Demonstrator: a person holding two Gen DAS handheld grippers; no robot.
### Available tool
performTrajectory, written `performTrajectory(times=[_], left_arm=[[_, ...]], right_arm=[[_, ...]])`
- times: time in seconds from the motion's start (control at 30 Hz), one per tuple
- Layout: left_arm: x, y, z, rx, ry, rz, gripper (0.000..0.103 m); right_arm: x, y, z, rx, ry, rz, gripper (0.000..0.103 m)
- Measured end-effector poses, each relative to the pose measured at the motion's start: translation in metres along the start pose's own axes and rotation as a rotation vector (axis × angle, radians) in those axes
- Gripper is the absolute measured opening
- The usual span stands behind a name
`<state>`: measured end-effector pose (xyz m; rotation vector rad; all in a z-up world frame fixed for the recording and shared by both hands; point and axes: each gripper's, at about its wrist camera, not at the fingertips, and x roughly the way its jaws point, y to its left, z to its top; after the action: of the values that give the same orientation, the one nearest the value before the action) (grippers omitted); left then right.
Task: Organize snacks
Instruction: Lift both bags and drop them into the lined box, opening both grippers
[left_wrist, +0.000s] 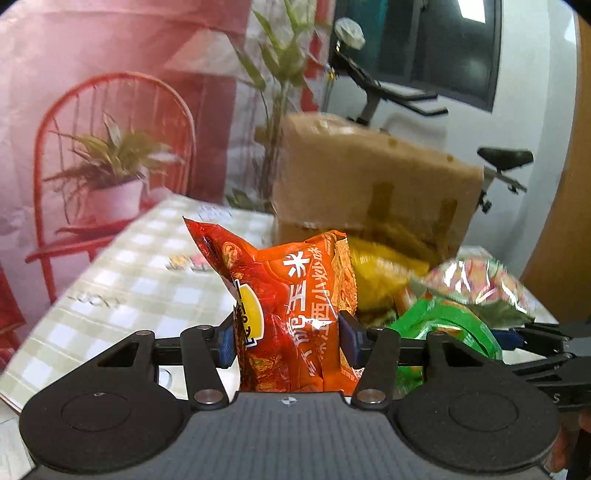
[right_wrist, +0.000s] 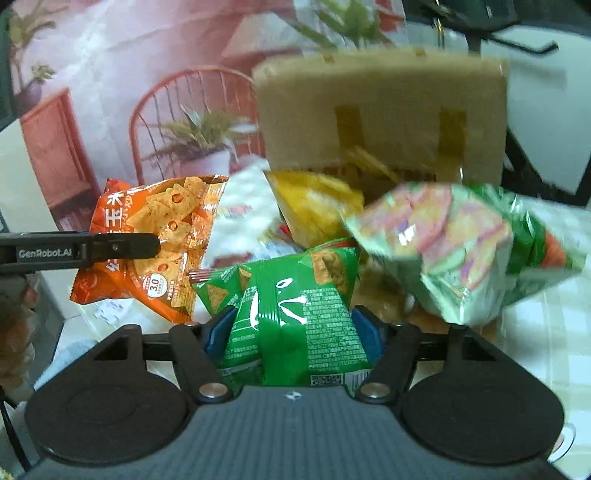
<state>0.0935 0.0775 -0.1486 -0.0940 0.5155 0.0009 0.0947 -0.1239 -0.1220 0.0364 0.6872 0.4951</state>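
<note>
My left gripper (left_wrist: 286, 343) is shut on an orange corn-chip bag (left_wrist: 291, 302) and holds it upright above the checked tablecloth (left_wrist: 122, 280). The same bag shows at the left in the right wrist view (right_wrist: 155, 247), with the left gripper (right_wrist: 110, 245) clamped across it. My right gripper (right_wrist: 293, 332) is shut on a green snack bag (right_wrist: 295, 325), also seen at the right of the left wrist view (left_wrist: 443, 325). A yellow bag (right_wrist: 317, 206) and a shiny pale green bag (right_wrist: 465, 247) lie ahead, in front of a cardboard box (right_wrist: 380, 110).
The cardboard box (left_wrist: 373, 184) stands at the table's far side. A printed backdrop with a red chair (left_wrist: 110, 155) hangs behind the table. An exercise bike (left_wrist: 498, 158) stands behind the box. The table edge runs along the left.
</note>
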Motion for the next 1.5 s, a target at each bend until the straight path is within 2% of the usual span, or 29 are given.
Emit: performTrajectory(times=[0.23, 0.47, 0.7, 0.87, 1.07, 1.23, 1.5], left_arm=[[-0.020, -0.004, 0.014, 0.004, -0.056, 0.026, 0.056], [-0.034, -0.011, 0.036, 0.028, -0.119, 0.035, 0.056], [-0.019, -0.028, 0.087, 0.072, -0.179, 0.010, 0.056], [0.006, -0.046, 0.136, 0.117, -0.218, -0.009, 0.056], [0.049, -0.065, 0.188, 0.156, -0.217, -0.024, 0.056], [0.088, -0.074, 0.219, 0.176, -0.173, -0.012, 0.056], [0.128, -0.071, 0.226, 0.193, -0.097, 0.014, 0.056]], right_arm=[[-0.025, 0.011, 0.011, -0.037, -0.101, -0.008, 0.066], [-0.049, 0.005, 0.041, -0.030, -0.211, -0.066, 0.065], [-0.061, -0.036, 0.088, 0.021, -0.300, -0.139, 0.065], [-0.050, -0.074, 0.140, 0.028, -0.340, -0.184, 0.065], [-0.018, -0.104, 0.203, -0.011, -0.356, -0.232, 0.065], [0.012, -0.115, 0.231, -0.040, -0.329, -0.239, 0.065], [0.052, -0.128, 0.244, -0.047, -0.270, -0.228, 0.065]])
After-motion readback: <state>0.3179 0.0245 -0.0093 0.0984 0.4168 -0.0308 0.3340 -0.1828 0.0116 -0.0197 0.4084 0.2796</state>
